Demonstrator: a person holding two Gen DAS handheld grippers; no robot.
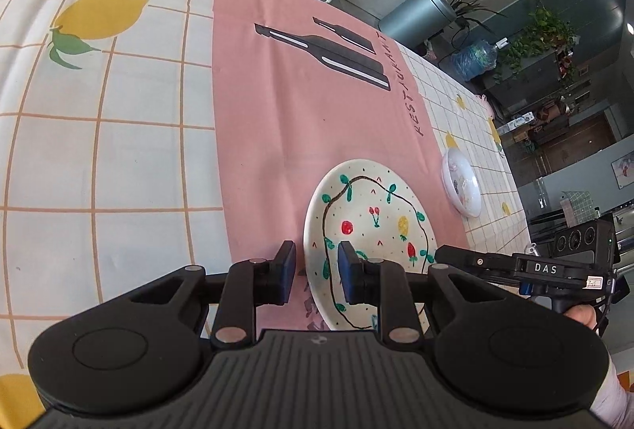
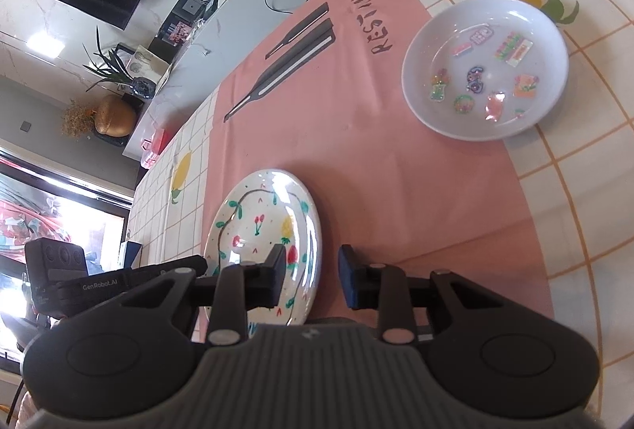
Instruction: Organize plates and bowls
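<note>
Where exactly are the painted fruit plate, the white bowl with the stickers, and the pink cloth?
Round painted fruit plate point(image 1: 376, 215): left wrist view, on its centre.
White sticker-decorated bowl point(image 2: 485, 68): right wrist view, on its inner floor.
Pink cloth with knife print point(image 2: 376, 159): right wrist view, on a bare patch between plate and bowl.

Left hand-held gripper point(image 1: 317, 272): pitched down toward the table, jaws narrowly parted, blue pads point(image 1: 350, 272) apart, clamping nothing.

Right hand-held gripper point(image 2: 313, 276): same downward pitch, jaws narrowly parted, nothing pinched.

The two face each other. In the left wrist view the right unit enters from 3 o'clock, tip toward 9 o'clock. A hand point(image 1: 582, 316) shows at its grip.
</note>
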